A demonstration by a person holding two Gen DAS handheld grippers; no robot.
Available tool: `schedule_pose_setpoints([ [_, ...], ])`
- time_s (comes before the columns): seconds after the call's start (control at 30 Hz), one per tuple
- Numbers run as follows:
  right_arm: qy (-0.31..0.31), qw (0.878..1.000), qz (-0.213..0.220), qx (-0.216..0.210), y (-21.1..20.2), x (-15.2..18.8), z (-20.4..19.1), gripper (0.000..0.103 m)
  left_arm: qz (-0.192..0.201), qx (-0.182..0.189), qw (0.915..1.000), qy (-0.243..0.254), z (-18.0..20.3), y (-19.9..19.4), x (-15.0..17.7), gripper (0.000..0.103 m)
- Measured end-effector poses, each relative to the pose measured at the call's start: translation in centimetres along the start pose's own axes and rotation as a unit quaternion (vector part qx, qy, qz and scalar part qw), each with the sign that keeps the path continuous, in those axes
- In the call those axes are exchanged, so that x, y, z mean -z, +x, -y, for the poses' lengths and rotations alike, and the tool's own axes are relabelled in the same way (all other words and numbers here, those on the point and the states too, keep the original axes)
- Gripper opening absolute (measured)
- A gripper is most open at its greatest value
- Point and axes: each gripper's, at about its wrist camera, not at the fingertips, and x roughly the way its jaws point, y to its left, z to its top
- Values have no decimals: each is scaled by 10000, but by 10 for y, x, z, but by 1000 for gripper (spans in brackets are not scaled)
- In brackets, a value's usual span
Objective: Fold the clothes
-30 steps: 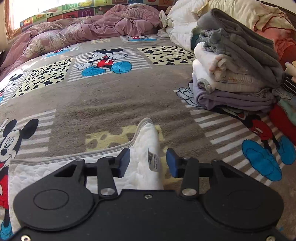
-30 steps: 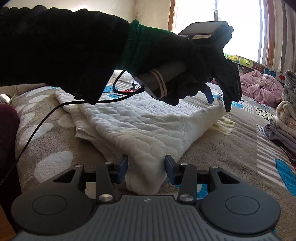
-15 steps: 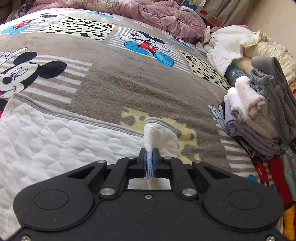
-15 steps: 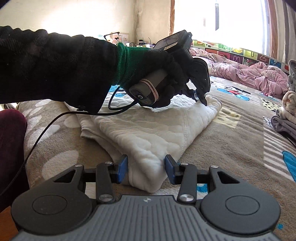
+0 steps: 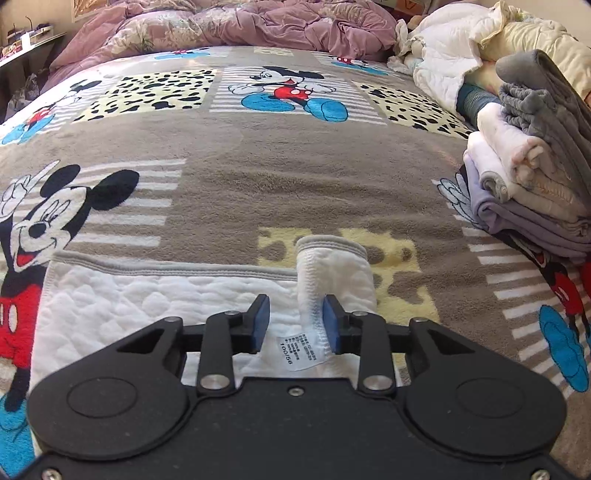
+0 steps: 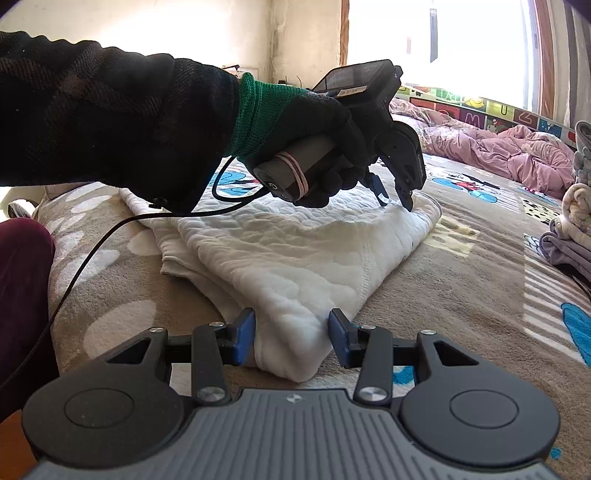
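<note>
White quilted cotton, a small garment (image 6: pixel 295 258) with grey trim, lies half folded on the near part of the bed, its narrow cuffed end pointing to the far right. The left gripper (image 5: pixel 295 323) has that narrow end and its care label (image 5: pixel 301 349) between its jaws, which are opening; the blue pads stand off the cloth on the left and only brush it on the right, so this reads as a release after laying the piece down. The right gripper (image 6: pixel 291 338) sits at the near corner of the garment with its jaws partly apart, the folded corner between them but no clear pinch; I judge it to be steadying or waiting rather than holding.

The step in hand looks like one fold of this garment just being set. The next move probably calls for a fresh grip on an edge and a further fold across, keeping the layers square, then a lift to the stack of folded clothes (image 5: pixel 532 184) at the right.

The surface is a plush cartoon-mouse blanket (image 5: pixel 277 177), soft and likely to drag on cloth. A rumpled pink duvet (image 5: pixel 229 26) lies at the far end, and a bright window (image 6: pixel 461 48) beyond
</note>
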Motion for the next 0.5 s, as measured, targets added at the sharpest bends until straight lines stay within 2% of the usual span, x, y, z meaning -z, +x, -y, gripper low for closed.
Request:
schedule_pose_setpoints([
  [0.13, -6, 10000, 35, 12, -2, 0, 0, 44, 202, 27, 9998, -62, 4, -15, -10, 30],
  [0.23, 26, 10000, 72, -16, -4, -1, 2, 44, 265, 131, 9992, -264, 6, -18, -18, 41],
  [0.27, 43, 9999, 93, -23, -4, -2, 3, 44, 257, 163, 9992, -264, 9, -17, -20, 42],
  [0.5, 252, 9991, 192, -264, -9, -2, 11, 45, 125, 672, 9959, -587, 16, -3, -25, 41],
])
